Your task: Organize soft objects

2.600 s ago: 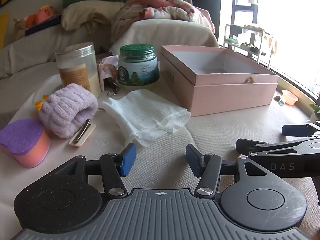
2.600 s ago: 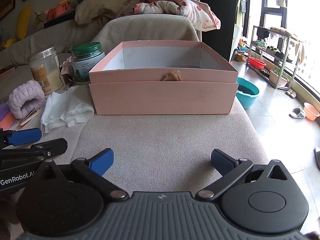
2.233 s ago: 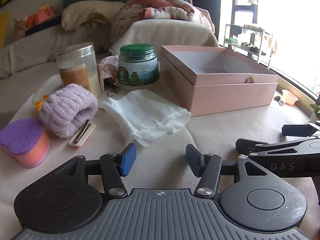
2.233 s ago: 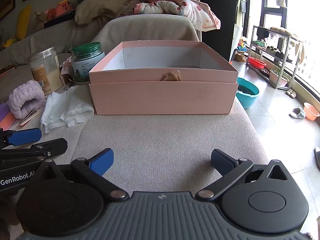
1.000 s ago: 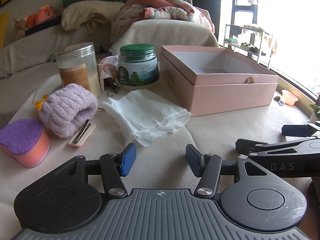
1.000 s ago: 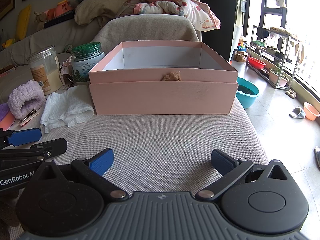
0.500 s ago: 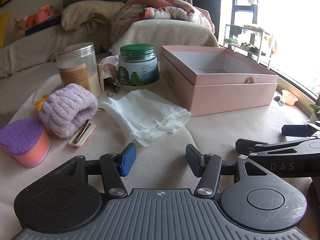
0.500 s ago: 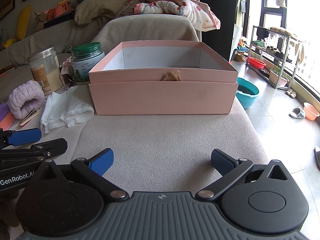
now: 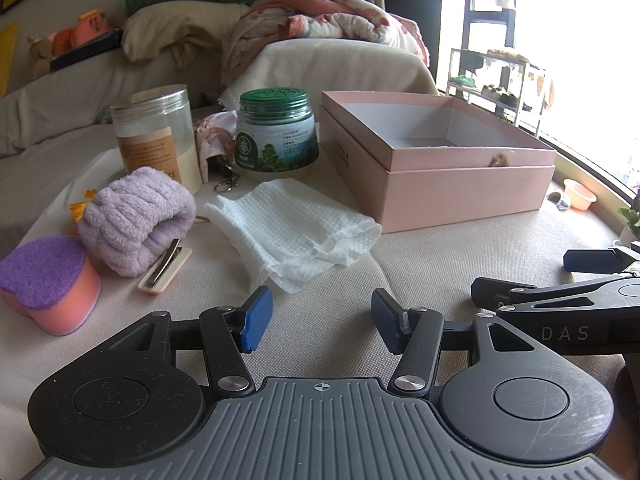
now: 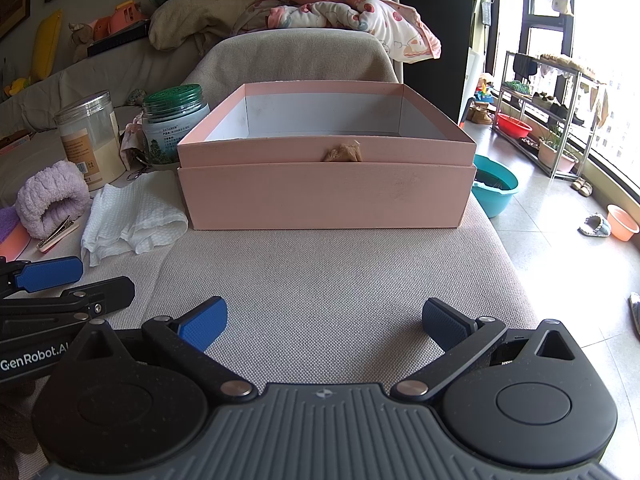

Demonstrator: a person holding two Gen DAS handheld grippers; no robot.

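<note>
White waffle cloth (image 9: 294, 230) — limp, light, likely to bunch — looks best pinched at its near edge; both claws, left (image 9: 316, 322) and right (image 10: 322, 322), gape empty.

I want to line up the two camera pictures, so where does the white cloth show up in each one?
Left wrist: the white cloth lies centre-left, just ahead of the open left gripper.
Right wrist: the white cloth lies at far left, beyond the left gripper.
Shared landmark: the pink box, right of the cloth in both.
</note>
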